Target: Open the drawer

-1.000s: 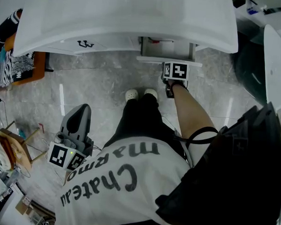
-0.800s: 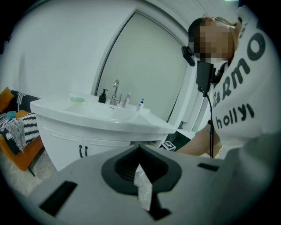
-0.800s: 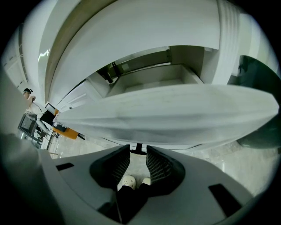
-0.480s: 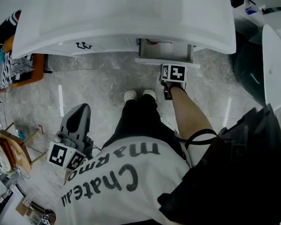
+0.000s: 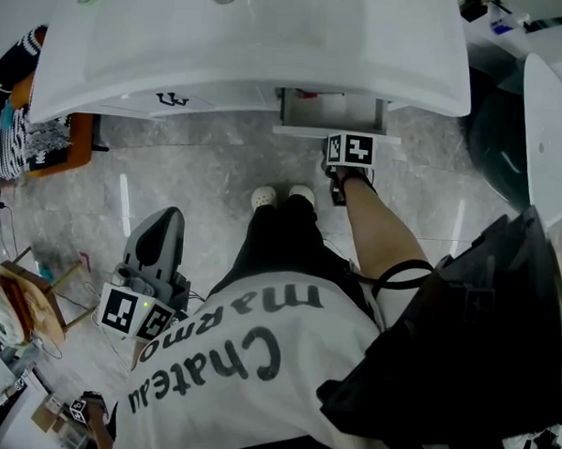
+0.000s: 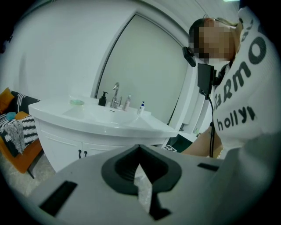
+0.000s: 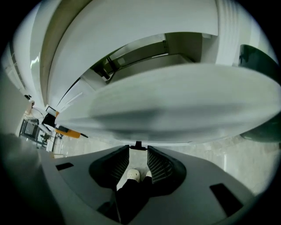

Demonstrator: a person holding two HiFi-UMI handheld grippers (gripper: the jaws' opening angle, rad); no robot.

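Right claw (image 7: pixel 138 149) just opening, drawer handle (image 7: pixel 138 144) between tips, hidden from head view; left claw (image 6: pixel 139 147) closed.

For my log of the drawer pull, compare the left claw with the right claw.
The grey left claw is shut and empty; the grey right claw has just been opening, jaws apart with the small black drawer handle between its tips, unpinched. The left hangs clear of the white sink cabinet; the right sits at its pulled-out drawer. Both share the same grey shape.

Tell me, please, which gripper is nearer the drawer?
Right. The right gripper is at the drawer's front, jaws just opening around its handle; the left gripper hangs by the person's side, well away.
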